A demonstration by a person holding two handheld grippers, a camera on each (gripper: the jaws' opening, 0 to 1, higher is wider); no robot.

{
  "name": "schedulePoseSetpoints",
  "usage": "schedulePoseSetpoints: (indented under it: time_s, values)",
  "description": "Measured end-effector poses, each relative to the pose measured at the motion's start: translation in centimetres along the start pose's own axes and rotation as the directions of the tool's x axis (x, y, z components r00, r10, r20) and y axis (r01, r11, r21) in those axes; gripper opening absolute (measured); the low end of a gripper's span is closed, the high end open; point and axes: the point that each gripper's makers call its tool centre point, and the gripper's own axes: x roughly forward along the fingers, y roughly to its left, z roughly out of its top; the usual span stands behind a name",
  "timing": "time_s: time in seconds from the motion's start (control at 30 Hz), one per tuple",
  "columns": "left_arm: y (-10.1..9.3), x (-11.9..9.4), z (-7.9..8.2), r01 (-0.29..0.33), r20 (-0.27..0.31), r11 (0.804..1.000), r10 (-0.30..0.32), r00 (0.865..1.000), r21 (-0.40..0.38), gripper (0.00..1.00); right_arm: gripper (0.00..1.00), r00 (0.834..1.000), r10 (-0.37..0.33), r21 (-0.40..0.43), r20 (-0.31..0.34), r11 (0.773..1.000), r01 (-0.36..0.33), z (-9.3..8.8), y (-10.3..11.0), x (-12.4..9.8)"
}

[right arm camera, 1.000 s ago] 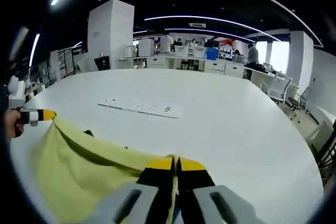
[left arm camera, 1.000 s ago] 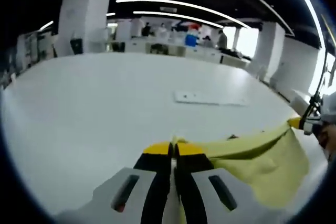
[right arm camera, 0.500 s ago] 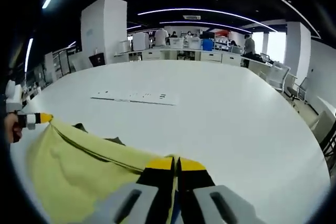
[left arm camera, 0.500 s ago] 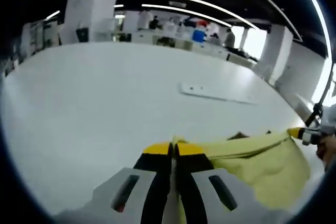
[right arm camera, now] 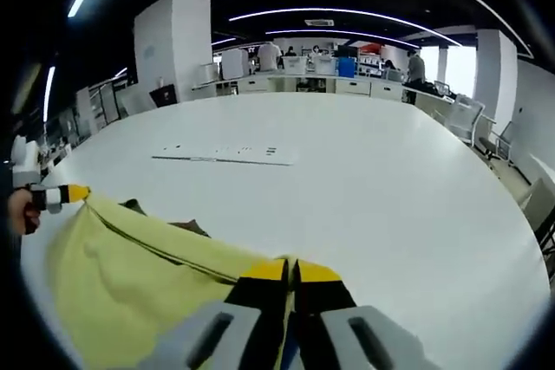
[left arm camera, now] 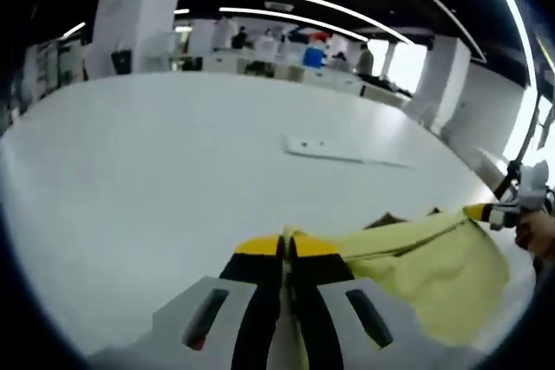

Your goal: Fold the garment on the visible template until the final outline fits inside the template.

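Note:
A yellow garment (left arm camera: 425,266) hangs stretched between my two grippers above a large white table (left arm camera: 156,162). My left gripper (left arm camera: 287,244) is shut on one corner of the garment, and the cloth runs off to the right, where the right gripper (left arm camera: 482,211) holds the far corner. In the right gripper view the garment (right arm camera: 130,283) spreads to the left, with my right gripper (right arm camera: 290,268) shut on its near corner and the left gripper (right arm camera: 69,193) pinching the other corner. A dark patch (right arm camera: 186,228) shows behind the cloth's upper edge.
A flat white strip (left arm camera: 342,151) with small dark marks lies on the table beyond the garment; in the right gripper view the strip (right arm camera: 225,156) sits mid-table. Desks, pillars and people stand far behind. A hand (right arm camera: 16,211) grips the left tool.
Both views have shifted slightly with the hands. The garment stays stretched between the shut grippers, and a little more of the dark patch shows behind its top edge.

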Motion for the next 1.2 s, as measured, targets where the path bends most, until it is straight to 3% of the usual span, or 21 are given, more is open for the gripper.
schedulePoseSetpoints:
  time_s: [0.07, 0.23, 0.33, 0.37, 0.43, 0.53, 0.67, 0.73, 0.8, 0.97, 1.07, 1.2]
  values:
    - [-0.6, -0.2, 0.4, 0.036, 0.015, 0.999, -0.036, 0.999, 0.008, 0.05, 0.03, 1.000, -0.001, -0.016, 0.011, 1.000, 0.001, 0.5, -0.2, -0.3]
    - [-1.1, -0.9, 1.6, 0.115, 0.052, 0.985, -0.123, 0.991, 0.131, 0.23, 0.11, 0.998, 0.057, -0.047, 0.027, 0.997, -0.055, 1.4, 0.1, -1.0]
    - [-1.5, -1.4, 1.4, 0.160, 0.020, 0.953, -0.171, 0.985, 0.259, 0.31, 0.15, 0.992, 0.118, -0.116, 0.042, 0.987, -0.113, 1.8, 0.8, -1.7]
    - [-1.5, -1.6, 1.3, 0.165, 0.014, 0.948, -0.175, 0.984, 0.271, 0.30, 0.16, 0.990, 0.134, -0.130, 0.039, 0.983, -0.128, 1.7, 1.0, -1.8]
    - [-1.8, -2.0, 0.7, 0.190, -0.013, 0.921, -0.197, 0.980, 0.340, 0.31, 0.17, 0.987, 0.157, -0.159, 0.040, 0.976, -0.149, 1.6, 1.3, -2.0]
    - [-1.3, -1.9, 0.0, 0.199, -0.032, 0.902, -0.202, 0.979, 0.382, 0.33, 0.17, 0.985, 0.170, -0.211, 0.017, 0.964, -0.162, 1.2, 1.3, -2.0]
    - [-1.4, -1.6, -0.7, 0.227, -0.062, 0.857, -0.224, 0.973, 0.463, 0.35, 0.19, 0.989, 0.147, -0.214, 0.009, 0.966, -0.141, 1.1, 0.2, -1.3]
    - [-1.4, -1.1, -1.1, 0.223, -0.082, 0.853, -0.210, 0.974, 0.472, 0.34, 0.20, 0.990, 0.140, -0.182, 0.009, 0.974, -0.136, 0.8, -0.2, -1.0]
    - [-0.9, -0.4, -1.1, 0.218, -0.080, 0.855, -0.205, 0.976, 0.470, 0.32, 0.21, 0.989, 0.148, -0.140, 0.018, 0.980, -0.144, 0.9, -0.2, -0.8]
    - [-1.2, 0.8, -0.8, 0.209, -0.056, 0.889, -0.204, 0.977, 0.408, 0.30, 0.21, 0.981, 0.180, -0.021, 0.067, 0.984, -0.179, 1.6, -0.1, 0.8]
    - [-1.1, 2.0, -0.2, 0.194, -0.033, 0.908, -0.196, 0.980, 0.370, 0.30, 0.21, 0.987, 0.156, -0.009, 0.049, 0.988, -0.156, 1.2, -0.3, 1.1]
    - [-1.0, 2.9, -0.5, 0.154, -0.046, 0.931, -0.147, 0.988, 0.330, 0.28, 0.20, 0.991, 0.129, 0.004, 0.040, 0.992, -0.129, 0.9, -0.5, 1.6]
